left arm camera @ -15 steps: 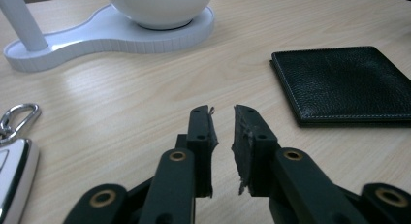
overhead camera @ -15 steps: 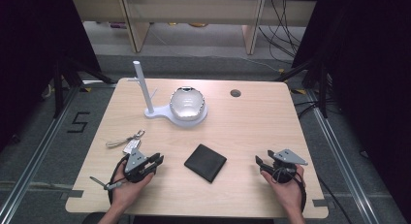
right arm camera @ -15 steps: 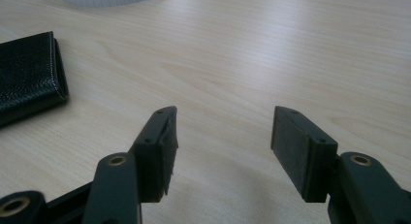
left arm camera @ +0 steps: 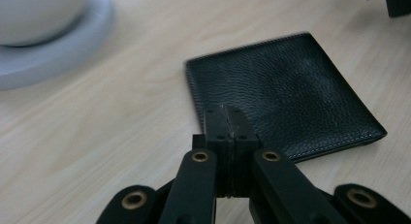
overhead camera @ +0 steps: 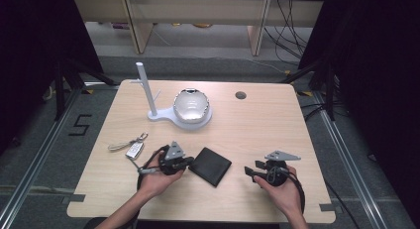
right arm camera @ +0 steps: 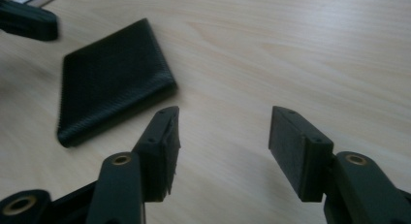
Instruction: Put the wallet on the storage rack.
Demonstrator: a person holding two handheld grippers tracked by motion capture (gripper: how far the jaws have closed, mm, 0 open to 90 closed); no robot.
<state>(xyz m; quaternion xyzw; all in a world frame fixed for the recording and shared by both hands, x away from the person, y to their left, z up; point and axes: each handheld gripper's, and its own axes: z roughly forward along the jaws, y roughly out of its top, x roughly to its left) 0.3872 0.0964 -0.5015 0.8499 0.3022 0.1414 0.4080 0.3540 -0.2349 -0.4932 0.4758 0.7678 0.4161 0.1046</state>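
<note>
A black leather wallet (overhead camera: 212, 166) lies flat on the wooden table (overhead camera: 262, 130), near the front and between the two hands. My left gripper (overhead camera: 190, 162) is shut with nothing in it. In the left gripper view its closed tips (left arm camera: 230, 115) sit at the near left edge of the wallet (left arm camera: 286, 88); I cannot tell whether they touch it. My right gripper (overhead camera: 249, 172) stands open to the right of the wallet. In the right gripper view only bare table lies between its jaws (right arm camera: 223, 132), and the wallet (right arm camera: 111, 73) is ahead to the left.
A white stand with an upright post (overhead camera: 146, 90) and a shiny domed bowl (overhead camera: 192, 106) occupies the middle of the table's far half. A key fob on a strap (overhead camera: 130, 145) lies left of my left hand. A cable hole (overhead camera: 240, 95) is near the back edge.
My left gripper has moved right, up to the wallet's edge. My right gripper has shifted a little left toward the wallet. The wallet has not moved.
</note>
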